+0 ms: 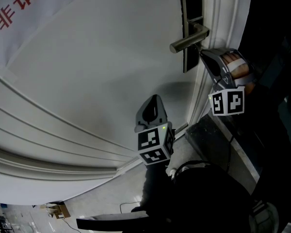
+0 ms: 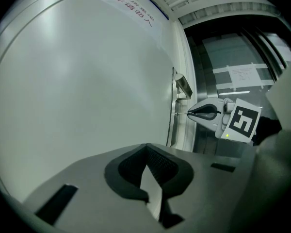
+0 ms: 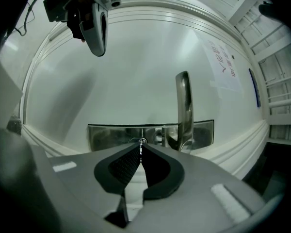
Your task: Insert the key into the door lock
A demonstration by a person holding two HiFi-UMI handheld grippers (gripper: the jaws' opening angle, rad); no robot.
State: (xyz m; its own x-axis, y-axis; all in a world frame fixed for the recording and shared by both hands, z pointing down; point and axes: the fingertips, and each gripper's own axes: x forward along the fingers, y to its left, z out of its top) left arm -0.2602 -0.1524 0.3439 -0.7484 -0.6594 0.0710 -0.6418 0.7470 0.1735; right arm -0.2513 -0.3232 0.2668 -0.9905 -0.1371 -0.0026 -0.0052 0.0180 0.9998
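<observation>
At the far left of the head view, a sheet with red characters (image 1: 17, 4) is hanging on the white door (image 1: 87, 76). Further right, near the middle, the left claw (image 1: 154, 100) is hovering close to the door panel. The left gripper view is showing its jaws (image 2: 145, 147) pressed together at the tips with nothing between them. To its right, the metal lever handle (image 1: 189, 39) is jutting out from the lock plate (image 1: 191, 57) by the door's edge. Just beside the plate, the right claw (image 1: 202, 53) is pointing at it, with a person's hand (image 1: 235, 67) wrapping its body. In the right gripper view this claw (image 3: 140, 148) is pinching the thin key (image 3: 141, 152) edge-on. The key's tip is meeting the keyhole (image 3: 138, 141) in the plate, left of the handle; how deep it is sitting I cannot tell.
</observation>
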